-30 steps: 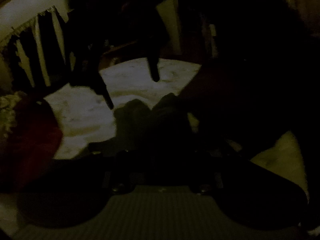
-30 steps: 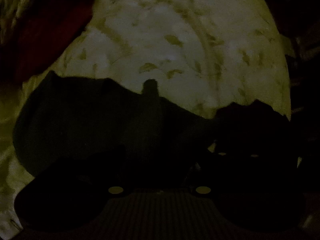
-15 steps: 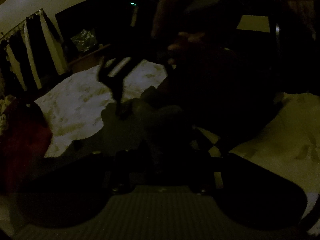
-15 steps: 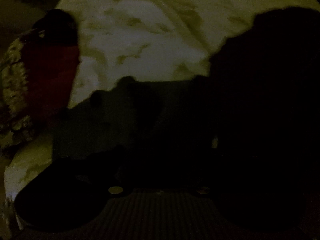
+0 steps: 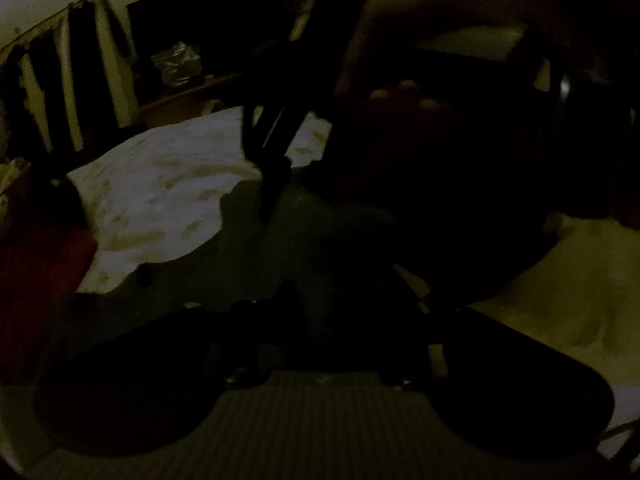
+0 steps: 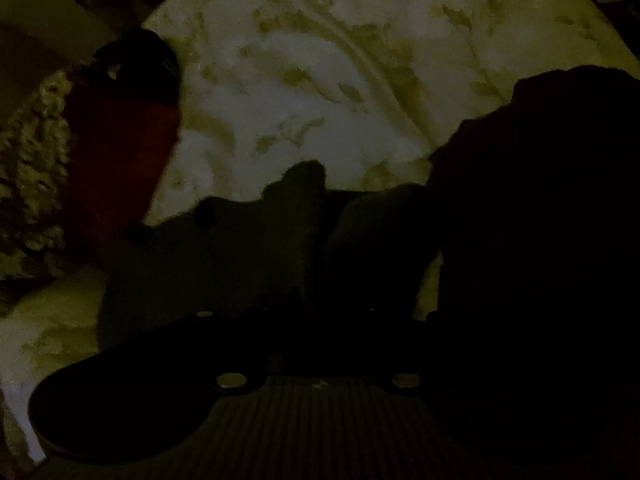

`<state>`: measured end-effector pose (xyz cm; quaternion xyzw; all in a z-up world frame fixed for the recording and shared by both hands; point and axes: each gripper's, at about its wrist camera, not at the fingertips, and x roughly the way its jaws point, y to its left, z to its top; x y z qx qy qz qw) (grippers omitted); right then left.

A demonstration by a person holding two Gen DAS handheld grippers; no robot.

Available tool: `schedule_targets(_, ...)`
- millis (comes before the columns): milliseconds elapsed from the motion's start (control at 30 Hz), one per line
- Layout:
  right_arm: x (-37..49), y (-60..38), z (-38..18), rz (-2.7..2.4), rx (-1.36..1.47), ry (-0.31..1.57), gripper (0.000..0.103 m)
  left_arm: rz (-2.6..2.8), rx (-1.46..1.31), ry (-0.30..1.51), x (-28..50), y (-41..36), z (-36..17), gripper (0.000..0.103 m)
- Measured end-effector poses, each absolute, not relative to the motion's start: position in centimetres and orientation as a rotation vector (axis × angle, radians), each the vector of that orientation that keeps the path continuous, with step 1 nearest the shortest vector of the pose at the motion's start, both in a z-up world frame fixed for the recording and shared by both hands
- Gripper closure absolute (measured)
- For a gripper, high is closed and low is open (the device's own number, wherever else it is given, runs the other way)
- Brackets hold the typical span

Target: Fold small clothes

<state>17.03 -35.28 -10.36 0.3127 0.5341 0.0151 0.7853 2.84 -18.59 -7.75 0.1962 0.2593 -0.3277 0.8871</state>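
The scene is very dark. A dark small garment (image 5: 248, 256) lies on a pale patterned bedsheet (image 5: 160, 184); it also shows in the right wrist view (image 6: 224, 248). In the left wrist view the right gripper (image 5: 272, 184) comes down from above, its fingers close together with the tips at the garment's far edge. In the right wrist view, dark fingers (image 6: 304, 200) reach over the garment, and a dark bunched mass (image 6: 540, 200) fills the right. My left gripper's own fingers are lost in shadow.
A red cloth (image 6: 120, 152) and a pale fluffy item (image 6: 32, 152) lie at the left of the bed. Striped curtains (image 5: 64, 80) and dark furniture (image 5: 208, 32) stand beyond the bed. A person's dark body (image 5: 460, 160) fills the right.
The right gripper came down from above the bed to the garment's edge, its fingers closing together. The left wrist view swung right and the garment spread wider across the sheet.
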Motion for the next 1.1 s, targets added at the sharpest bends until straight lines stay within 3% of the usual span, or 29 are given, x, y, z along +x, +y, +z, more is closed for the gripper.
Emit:
schedule_targets(333,20.1,-29.7,-5.7,0.226,0.865,1.041,0.072,-0.552,0.035,0.625,7.0,-6.1,-2.5,0.079)
schedule_targets(633,25.9,-18.2,-6.5,0.329,0.812,1.086,0.072,-0.328,-0.049,0.669,8.8,2.9,-3.7,0.076)
schedule_targets(833,27.8,-13.3,-9.2,0.287,0.760,1.104,0.071,-0.166,-0.013,0.694,10.2,5.5,-4.7,0.054)
schedule_targets(867,28.1,-12.5,-9.7,0.282,0.742,1.105,0.070,-0.144,-0.010,0.699,10.5,5.9,-4.8,0.043)
schedule_targets(900,28.2,-12.1,-10.2,0.277,0.732,1.103,0.066,-0.114,-0.005,0.701,10.6,6.3,-4.9,0.027)
schedule_targets(967,28.4,-11.3,-11.0,0.283,0.743,1.100,0.058,-0.064,0.002,0.696,10.7,7.2,-5.2,0.009)
schedule_targets(1100,28.6,-10.9,-12.1,0.319,0.790,1.050,0.021,-0.015,-0.028,0.705,11.1,9.2,-5.3,0.008)
